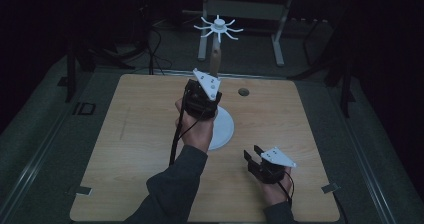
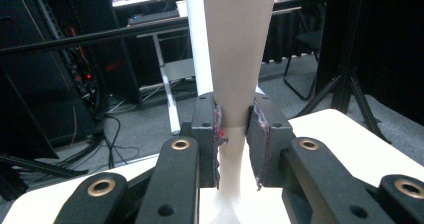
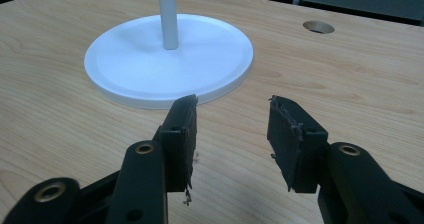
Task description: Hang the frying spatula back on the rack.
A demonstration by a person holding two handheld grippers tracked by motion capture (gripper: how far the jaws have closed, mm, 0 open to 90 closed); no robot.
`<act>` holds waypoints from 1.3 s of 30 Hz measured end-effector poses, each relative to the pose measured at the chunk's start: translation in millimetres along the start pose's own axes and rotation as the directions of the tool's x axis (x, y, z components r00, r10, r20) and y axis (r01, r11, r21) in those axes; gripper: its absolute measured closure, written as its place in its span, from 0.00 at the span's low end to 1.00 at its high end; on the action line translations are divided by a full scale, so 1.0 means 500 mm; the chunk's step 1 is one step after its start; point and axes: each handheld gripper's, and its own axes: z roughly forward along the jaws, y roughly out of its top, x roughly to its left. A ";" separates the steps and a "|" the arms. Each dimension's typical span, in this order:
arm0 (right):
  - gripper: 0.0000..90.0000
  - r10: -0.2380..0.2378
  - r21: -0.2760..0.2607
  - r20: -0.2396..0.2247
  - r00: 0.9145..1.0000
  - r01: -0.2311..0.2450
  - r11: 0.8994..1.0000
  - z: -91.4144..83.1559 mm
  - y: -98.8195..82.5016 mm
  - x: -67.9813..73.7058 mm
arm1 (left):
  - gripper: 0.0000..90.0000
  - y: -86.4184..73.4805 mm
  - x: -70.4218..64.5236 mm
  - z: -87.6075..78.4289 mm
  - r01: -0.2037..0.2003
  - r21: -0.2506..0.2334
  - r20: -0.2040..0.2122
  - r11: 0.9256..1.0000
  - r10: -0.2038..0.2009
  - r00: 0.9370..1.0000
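While left claw [image 2: 234, 134] clamps white stand's [image 1: 222, 129] tapered stem; right claw [image 3: 232, 134] agape, empty.

Light wooden desk [image 1: 125, 149] with a round cable hole [image 1: 243, 91] toward one o'clock, white frame stand [image 1: 240, 14] on the floor beyond at twelve, dark cables [image 1: 155, 54] at eleven.

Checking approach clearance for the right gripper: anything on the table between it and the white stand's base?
Nothing visible. The right gripper has open jaws, with bare wooden table up to the round base. The left gripper is clamped on the stand's post, higher up, off that path.
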 end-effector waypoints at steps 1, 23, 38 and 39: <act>0.60 -0.001 -0.002 0.001 1.000 0.001 1.000 0.000 0.000 0.000 | 0.84 0.002 0.000 0.002 -0.006 0.004 -0.002 1.000 0.006 1.000; 0.60 0.012 -0.013 0.005 1.000 -0.012 1.000 -0.006 0.002 -0.006 | 0.84 0.024 -0.001 0.042 -0.036 0.047 -0.061 0.998 0.039 0.997; 0.60 0.014 -0.016 0.005 1.000 -0.014 1.000 -0.006 0.001 -0.007 | 0.82 0.017 0.001 0.045 -0.057 0.030 -0.059 0.998 0.059 0.997; 0.60 0.014 -0.015 0.005 1.000 -0.014 1.000 -0.006 0.001 -0.007 | 0.83 0.017 0.001 0.045 -0.056 0.027 -0.060 0.998 0.057 0.997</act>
